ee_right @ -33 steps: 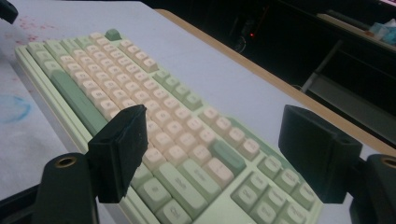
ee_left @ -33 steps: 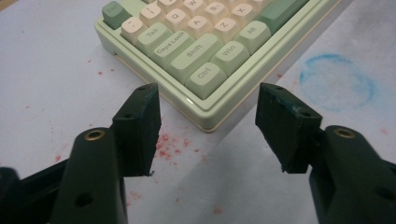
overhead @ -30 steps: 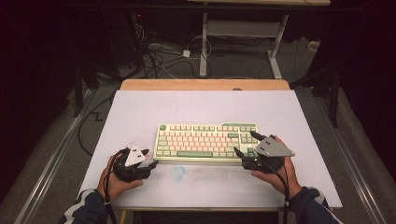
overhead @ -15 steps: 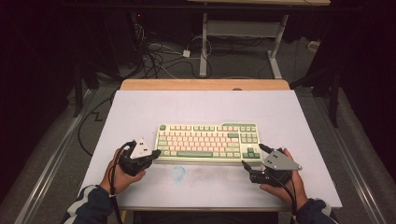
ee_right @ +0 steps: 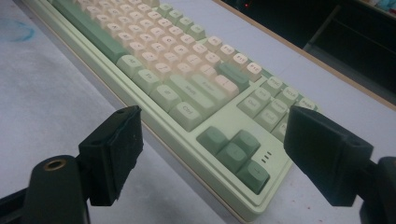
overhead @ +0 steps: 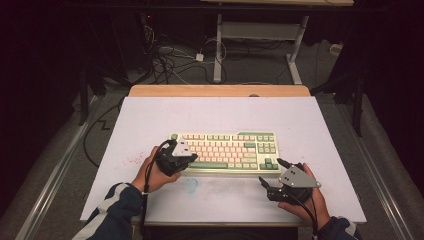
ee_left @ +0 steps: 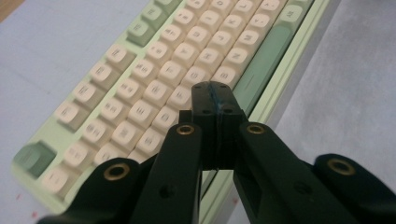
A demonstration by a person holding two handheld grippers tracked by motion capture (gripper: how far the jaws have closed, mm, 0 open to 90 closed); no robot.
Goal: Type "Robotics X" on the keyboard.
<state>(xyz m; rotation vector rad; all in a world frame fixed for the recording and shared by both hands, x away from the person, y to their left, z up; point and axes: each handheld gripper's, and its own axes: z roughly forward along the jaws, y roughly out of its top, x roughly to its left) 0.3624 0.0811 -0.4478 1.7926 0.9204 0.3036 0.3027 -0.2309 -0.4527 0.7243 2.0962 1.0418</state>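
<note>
While keyboard (overhead: pixel 227 153) lies mid-table on white sheet (overhead: pixel 150 125), long side facing person, left gripper (overhead: pixel 186 161) hangs over its near-left corner, jaws pressed together, nothing between. Left gripper view: closed tips (ee_left: pixel 212 100) above bottom letter row, beside green space bar (ee_left: pixel 264 58). Right gripper (overhead: pixel 274 176) off keyboard's near-right corner, apart from it, jaws spread wide, empty; arrow keys (ee_right: pixel 236 151) between them in right gripper view. Blue smudge (overhead: pixel 191 185) on sheet before keyboard.
</note>
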